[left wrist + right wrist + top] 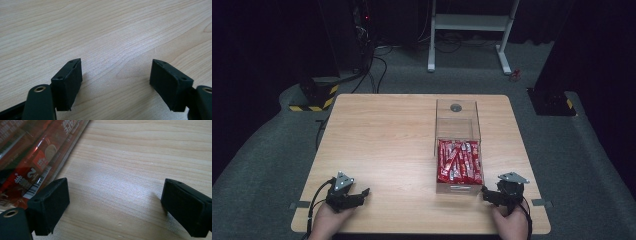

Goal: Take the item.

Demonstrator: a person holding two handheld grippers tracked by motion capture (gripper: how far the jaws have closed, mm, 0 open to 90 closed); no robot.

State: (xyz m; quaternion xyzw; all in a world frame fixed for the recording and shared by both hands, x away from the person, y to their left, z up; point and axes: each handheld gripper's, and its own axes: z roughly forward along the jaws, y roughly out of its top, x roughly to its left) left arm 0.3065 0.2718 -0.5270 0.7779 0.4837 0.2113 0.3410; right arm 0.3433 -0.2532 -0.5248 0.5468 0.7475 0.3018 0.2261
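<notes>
Red sachets (pixel 459 161) fill the near half of a clear box (pixel 457 116) at about 3 o'clock on the wooden surface (pixel 387 140). Both tongs, left (pixel 356 194) and right (pixel 488 194), rest spread and empty. Reaching in carelessly, the right tongs could catch the box wall and shove it.

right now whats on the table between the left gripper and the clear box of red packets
Nothing: in the high view, only bare wooden table lies between the left gripper and the clear box of red packets.
</notes>
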